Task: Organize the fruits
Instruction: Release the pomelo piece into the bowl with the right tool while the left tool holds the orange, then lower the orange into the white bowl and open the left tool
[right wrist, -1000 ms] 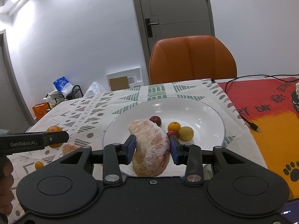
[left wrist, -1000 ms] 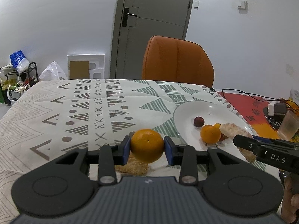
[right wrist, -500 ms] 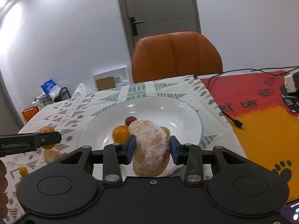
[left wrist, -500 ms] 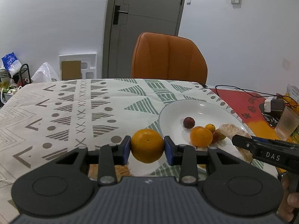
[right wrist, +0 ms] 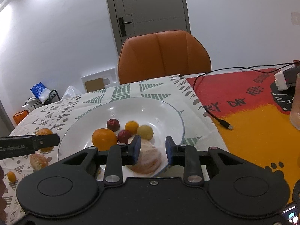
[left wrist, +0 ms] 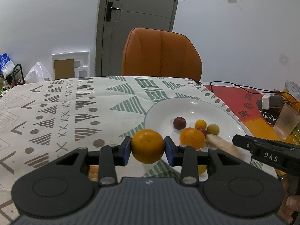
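Note:
My left gripper (left wrist: 147, 149) is shut on an orange (left wrist: 147, 145), held above the table just left of the white plate (left wrist: 215, 110). My right gripper (right wrist: 152, 151) is open over the plate's near rim (right wrist: 174, 112); the peeled pomelo piece (right wrist: 149, 158) lies on the plate between its fingers. The plate also holds an orange (right wrist: 104, 138), a dark red fruit (right wrist: 113, 124), a small orange (right wrist: 131, 127), a yellow fruit (right wrist: 145, 132) and a small red fruit (right wrist: 123, 136).
A peeled citrus piece (right wrist: 38, 161) and a small orange fruit (right wrist: 11, 176) lie on the patterned cloth left of the plate. An orange chair (left wrist: 161, 53) stands behind the table. A cable (right wrist: 221, 121), a charger (left wrist: 271, 101) and a plastic cup (left wrist: 286, 121) sit at right.
My right gripper opened and let the pomelo piece down onto the plate. My left gripper carried the orange rightward, closer to the plate.

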Tool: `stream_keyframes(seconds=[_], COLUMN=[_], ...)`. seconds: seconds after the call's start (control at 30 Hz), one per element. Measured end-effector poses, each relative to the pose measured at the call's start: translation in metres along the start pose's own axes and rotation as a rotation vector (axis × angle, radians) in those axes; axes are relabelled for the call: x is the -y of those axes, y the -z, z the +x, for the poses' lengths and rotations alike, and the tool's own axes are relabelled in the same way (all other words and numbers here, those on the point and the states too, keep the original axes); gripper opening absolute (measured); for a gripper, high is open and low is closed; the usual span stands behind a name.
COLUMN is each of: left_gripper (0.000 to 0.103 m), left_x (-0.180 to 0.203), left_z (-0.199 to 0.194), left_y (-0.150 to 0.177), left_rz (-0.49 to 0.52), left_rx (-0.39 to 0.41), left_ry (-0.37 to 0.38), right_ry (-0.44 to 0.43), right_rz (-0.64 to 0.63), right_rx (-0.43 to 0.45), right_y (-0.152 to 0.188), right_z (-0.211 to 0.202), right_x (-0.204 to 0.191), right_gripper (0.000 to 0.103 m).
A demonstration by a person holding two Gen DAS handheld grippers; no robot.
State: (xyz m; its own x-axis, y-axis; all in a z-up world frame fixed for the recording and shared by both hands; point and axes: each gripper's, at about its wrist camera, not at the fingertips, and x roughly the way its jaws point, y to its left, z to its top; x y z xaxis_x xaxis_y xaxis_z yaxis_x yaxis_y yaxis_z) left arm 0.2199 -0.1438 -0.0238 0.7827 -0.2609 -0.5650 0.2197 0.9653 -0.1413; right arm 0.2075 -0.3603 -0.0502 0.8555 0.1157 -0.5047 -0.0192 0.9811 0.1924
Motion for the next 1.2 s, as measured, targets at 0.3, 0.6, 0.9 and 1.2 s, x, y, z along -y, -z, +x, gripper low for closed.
stream_keyframes(seconds=[0.3, 0.6, 0.9, 1.2], left_gripper=[0.037, 0.039, 0.041, 0.041], left_x=[0.003, -0.010, -0.045, -0.053], left_z=[0.001, -0.014, -0.035, -0.045], left_y=[-0.001, -0.002, 0.009, 0.017], left_rz=[0.001, -0.019, -0.056, -0.063], left_rx=[-0.001, 0.034, 0.025, 0.022], left_ry=[0.021, 0.001, -0.066, -0.077], right_ry=[-0.031, -0.057, -0.089, -0.119], right_rz=[0.008, -0.001, -0.020, -0.033], right_rx=[-0.031, -0.038, -0.029, -0.024], right_y=[0.004, 0.008, 0.012, 0.015], right_z=[-0.001, -0.006, -0.018, -0.025], right_x=[-0.004, -0.016, -0.032, -0.047], right_gripper=[0.029, 0.031, 0.031, 0.033])
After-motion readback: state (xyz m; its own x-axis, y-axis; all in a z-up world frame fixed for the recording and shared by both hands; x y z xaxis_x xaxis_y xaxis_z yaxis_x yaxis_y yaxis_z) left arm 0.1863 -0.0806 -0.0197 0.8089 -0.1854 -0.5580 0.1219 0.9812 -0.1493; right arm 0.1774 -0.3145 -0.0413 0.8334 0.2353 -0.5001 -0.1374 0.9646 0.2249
